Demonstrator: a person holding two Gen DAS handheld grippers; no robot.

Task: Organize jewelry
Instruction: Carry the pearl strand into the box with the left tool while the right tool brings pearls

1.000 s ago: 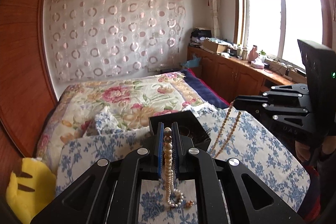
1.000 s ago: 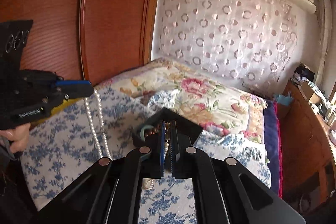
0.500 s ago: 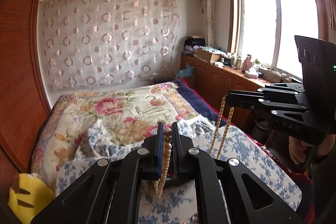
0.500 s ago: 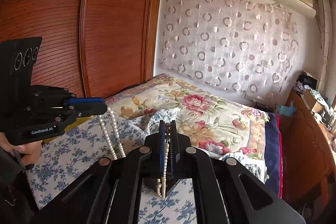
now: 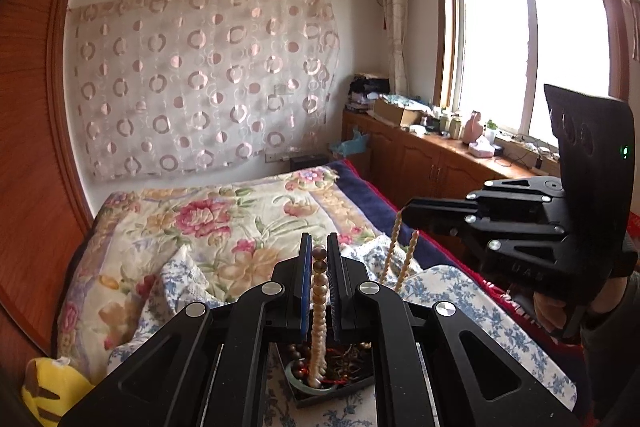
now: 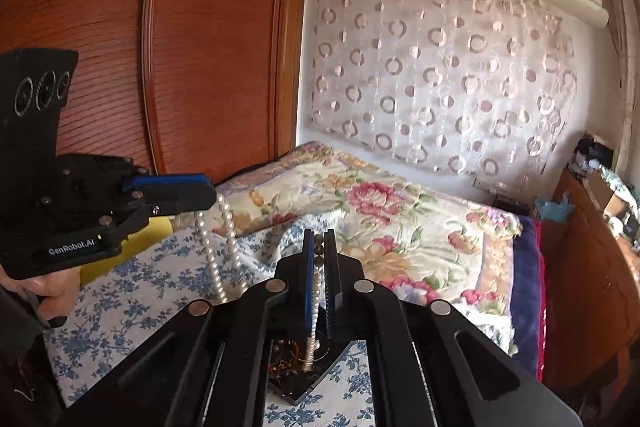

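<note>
While the bed fills the room behind, I hold a pearl necklace strung between my two claws above the black tray, my landmark here. The tray sits on the blue-flowered cloth at the bed's near end, already heaped with dark beads and chains. My left gripper is pinched tight on one part of the strand, directly over the tray; my right gripper is likewise pressed together on another part, also above the tray. Two loops hang slack from each claw, their tails dangling into the tray. I judge the two-point hold keeps the strand spread and untangled for laying it down.
</note>
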